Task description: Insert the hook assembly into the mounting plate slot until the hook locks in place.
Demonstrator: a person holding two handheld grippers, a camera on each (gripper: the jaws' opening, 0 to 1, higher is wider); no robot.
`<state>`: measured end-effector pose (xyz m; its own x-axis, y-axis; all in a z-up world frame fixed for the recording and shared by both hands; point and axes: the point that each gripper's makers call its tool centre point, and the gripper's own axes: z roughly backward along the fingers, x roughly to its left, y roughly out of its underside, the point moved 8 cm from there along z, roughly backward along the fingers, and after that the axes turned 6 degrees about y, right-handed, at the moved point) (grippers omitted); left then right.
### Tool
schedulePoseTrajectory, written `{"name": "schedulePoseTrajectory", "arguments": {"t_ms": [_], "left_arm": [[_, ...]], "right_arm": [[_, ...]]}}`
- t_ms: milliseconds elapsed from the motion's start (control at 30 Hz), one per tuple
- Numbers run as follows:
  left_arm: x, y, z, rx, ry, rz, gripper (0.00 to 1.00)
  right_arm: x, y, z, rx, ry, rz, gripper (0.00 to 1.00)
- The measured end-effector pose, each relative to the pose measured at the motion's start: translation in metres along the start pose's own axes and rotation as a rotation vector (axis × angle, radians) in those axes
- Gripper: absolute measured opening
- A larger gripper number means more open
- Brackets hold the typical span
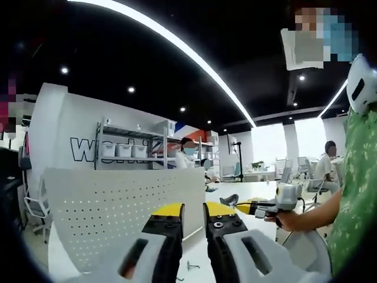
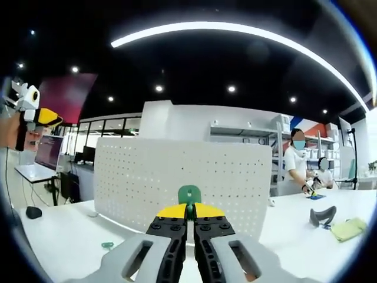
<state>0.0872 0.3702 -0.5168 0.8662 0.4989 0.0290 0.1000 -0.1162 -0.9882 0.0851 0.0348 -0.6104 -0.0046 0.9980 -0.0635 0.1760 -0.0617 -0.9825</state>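
A white perforated mounting plate (image 2: 182,177) stands upright on the white table, straight ahead of my right gripper (image 2: 189,207). That gripper is shut on a small green hook piece (image 2: 189,193), whose top sticks up above the yellow tips. A second green hook (image 2: 107,244) lies on the table at the lower left. In the left gripper view the plate (image 1: 118,206) stands left of centre. My left gripper (image 1: 193,213) is open, with nothing in the narrow gap between its jaws. The right gripper (image 1: 262,207) comes in from the right, held by a hand.
The left gripper (image 2: 32,115) hangs high at the left edge of the right gripper view. A black mouse (image 2: 33,212), a dark curved object (image 2: 323,215) and a yellow-green cloth (image 2: 347,229) lie on the table. A small metal piece (image 1: 191,266) lies near my left jaws. People sit and stand behind.
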Motion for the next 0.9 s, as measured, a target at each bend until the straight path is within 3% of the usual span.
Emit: {"name": "schedulePoseTrajectory", "arguments": {"t_ms": [500, 900], "left_arm": [[-0.004, 0.028, -0.036, -0.011, -0.021, 0.054, 0.14], [0.0, 0.055, -0.052, 0.034, -0.039, 0.096, 0.14]], "right_arm": [[-0.019, -0.014, -0.038, 0.0, -0.008, -0.008, 0.01], [-0.043, -0.036, -0.083, -0.026, 0.005, 0.002, 0.01]]}}
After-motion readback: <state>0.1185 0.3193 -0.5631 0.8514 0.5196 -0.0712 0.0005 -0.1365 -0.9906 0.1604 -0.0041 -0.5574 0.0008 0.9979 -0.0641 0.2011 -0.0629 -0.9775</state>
